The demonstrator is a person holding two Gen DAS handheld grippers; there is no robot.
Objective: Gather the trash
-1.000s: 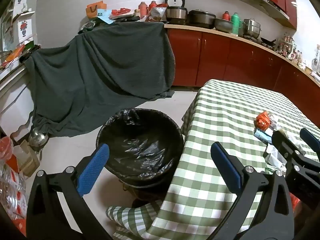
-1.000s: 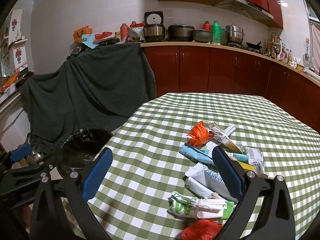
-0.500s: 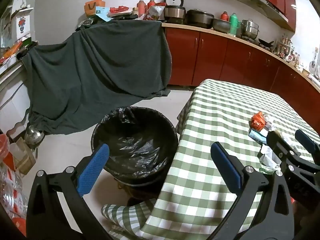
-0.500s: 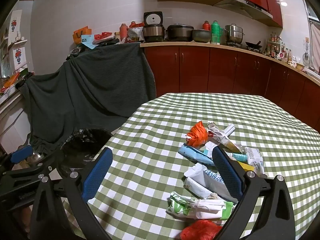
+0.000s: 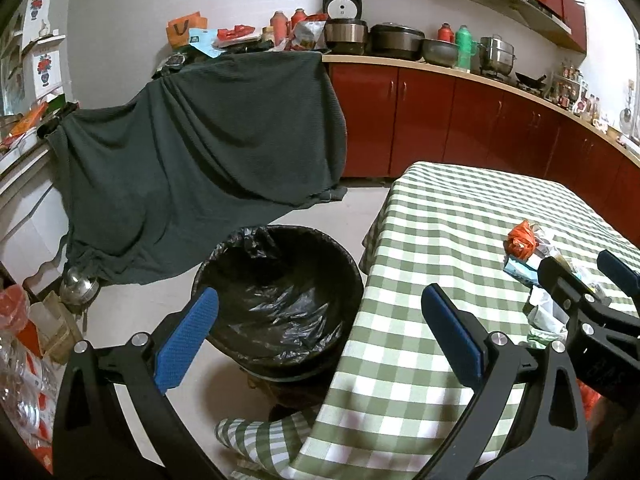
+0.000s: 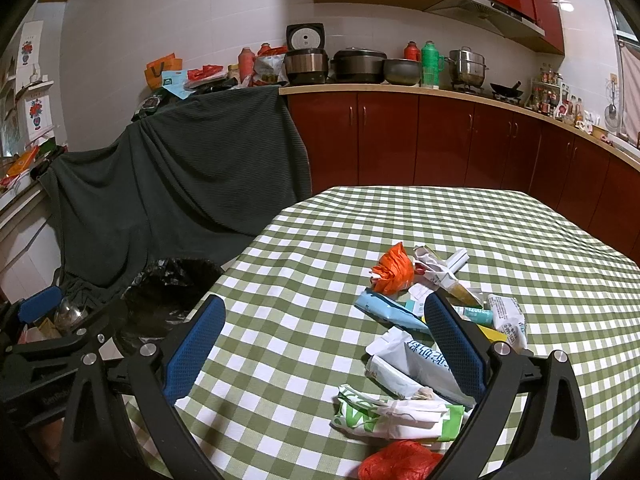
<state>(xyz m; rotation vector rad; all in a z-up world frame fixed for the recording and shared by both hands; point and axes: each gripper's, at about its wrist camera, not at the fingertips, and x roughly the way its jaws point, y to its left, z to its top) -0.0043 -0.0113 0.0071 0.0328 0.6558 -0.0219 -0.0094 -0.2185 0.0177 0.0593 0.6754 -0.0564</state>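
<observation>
Both hand-held grippers spread wide, gripping nothing: left hand-held gripper (image 5: 318,330) hangs over the bin (image 5: 280,300) (black liner) beside the bench's (image 6: 304,264) left edge; right hand-held gripper (image 6: 324,338) hovers w/ trash pile (image 6: 424,320) near the bench's near edge, bare checked cloth beyond.

The right finger of the right gripper (image 6: 324,338) covers part of the white wrapper with blue print (image 6: 416,360) and the light blue packet (image 6: 384,310) behind it. A crumpled red bag (image 6: 396,465) is cut off by the bottom edge of the right wrist view. From the left wrist view, the right gripper's black frame hides most of the trash pile (image 5: 540,308). The bin (image 5: 280,300) has its base hidden by the hanging tablecloth (image 5: 460,240). Whatever the dark green blanket (image 5: 192,152) drapes is fully concealed, perhaps furniture. Small bottles on the far counter (image 6: 556,98) are too tiny to identify.
</observation>
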